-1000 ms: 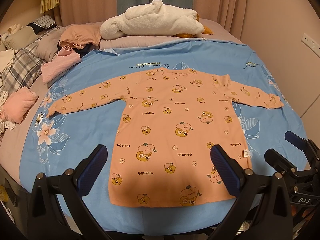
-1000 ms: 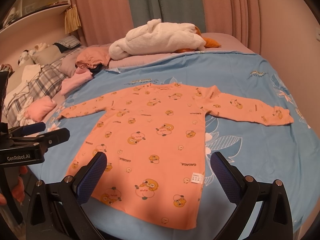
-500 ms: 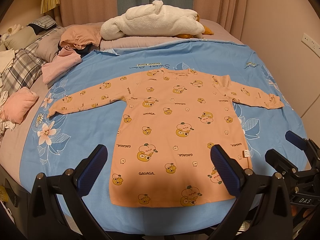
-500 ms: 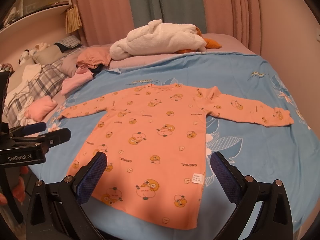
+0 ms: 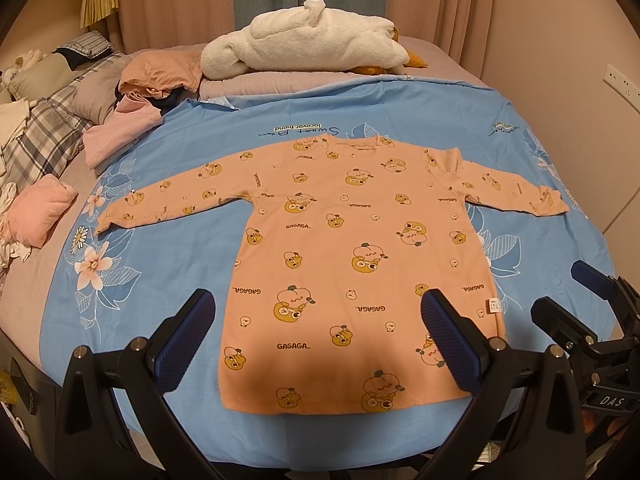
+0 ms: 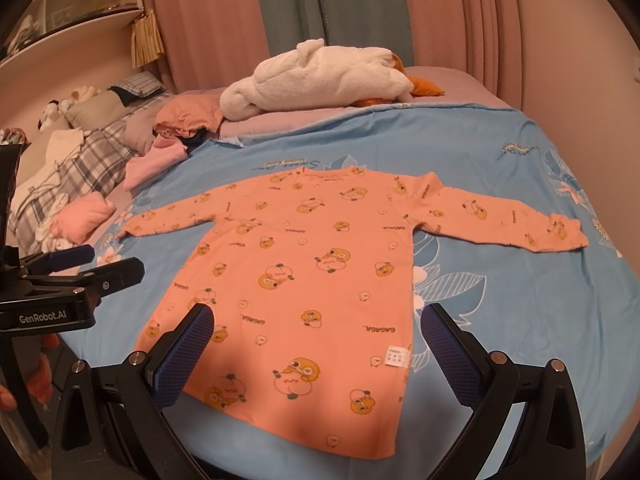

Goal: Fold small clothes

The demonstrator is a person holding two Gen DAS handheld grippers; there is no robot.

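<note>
The orange shirt (image 5: 360, 264) lies flat on the blue bed cover (image 5: 168, 280), sleeves out, not folded yet. The left gripper (image 5: 318, 336) and right gripper (image 6: 318, 344) wait near its bottom edge, jaws wide apart, holding nothing.

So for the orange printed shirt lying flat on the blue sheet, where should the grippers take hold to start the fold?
Probably at the sleeve cuffs. The shirt lies flat with both sleeves spread wide, so the left cuff and right cuff are free edges. Each open gripper, left and right, could come from its own outer side, low over the sheet, and pinch the cuff to carry it inward.
</note>
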